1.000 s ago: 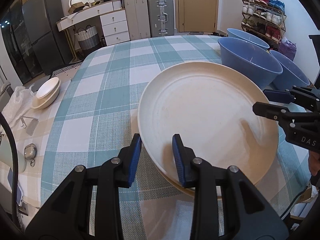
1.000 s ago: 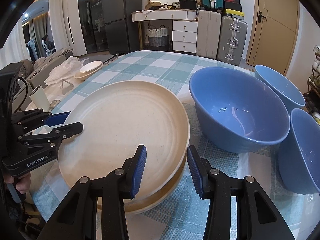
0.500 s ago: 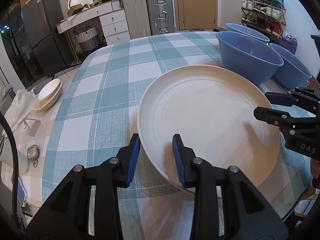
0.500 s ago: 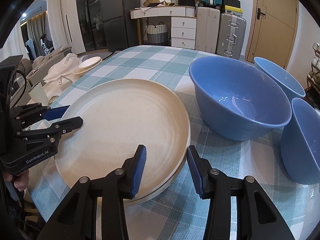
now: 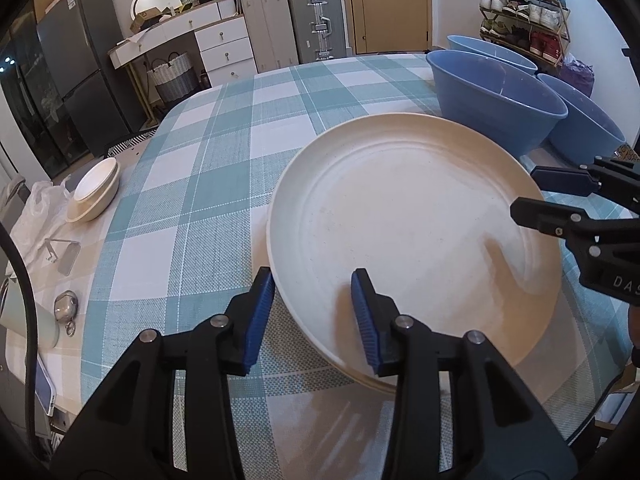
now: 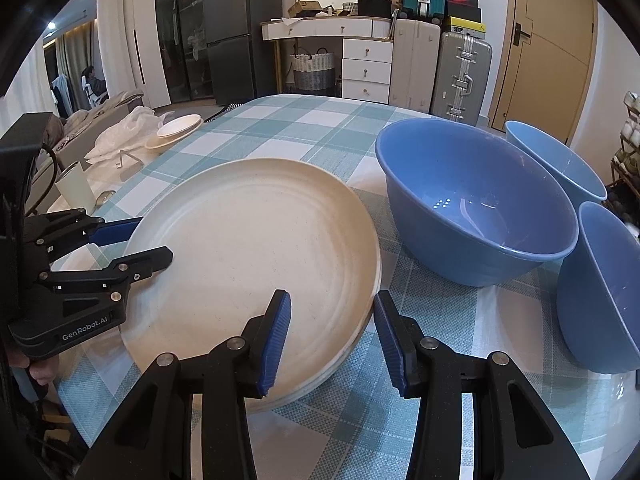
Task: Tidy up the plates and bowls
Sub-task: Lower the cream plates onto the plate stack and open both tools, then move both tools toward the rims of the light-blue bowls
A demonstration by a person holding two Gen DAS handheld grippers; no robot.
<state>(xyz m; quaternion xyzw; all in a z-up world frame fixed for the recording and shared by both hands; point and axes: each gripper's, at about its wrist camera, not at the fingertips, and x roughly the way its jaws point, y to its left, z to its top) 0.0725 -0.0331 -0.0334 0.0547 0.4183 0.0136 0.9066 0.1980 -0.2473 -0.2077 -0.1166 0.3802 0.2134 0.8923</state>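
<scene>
A large cream plate (image 5: 400, 220) (image 6: 248, 248) lies on top of a second cream plate (image 6: 320, 384) on the checked tablecloth. My left gripper (image 5: 314, 312) (image 6: 154, 239) straddles the near-left rim with its jaws opening; the rim is between the pads, which stand clear of it. On the opposite side my right gripper (image 6: 330, 332) (image 5: 526, 194) straddles the rim. One pad is over the plate and the other sits against the rim's outer edge, its jaws just starting to open. Three blue bowls (image 6: 472, 216) (image 6: 560, 160) (image 6: 600, 292) stand beside the plates.
Small cream dishes (image 5: 94, 192) are stacked at the table's left side near a white plastic bag (image 6: 120, 132). A white cup (image 6: 76, 192) and a phone (image 5: 44, 392) lie along the left edge. Checked cloth (image 5: 240, 128) stretches behind the plates.
The top plate has come down from a tilt and now lies flat on the lower plate. The left gripper's jaws have widened. The right gripper's jaws look nearly the same.
</scene>
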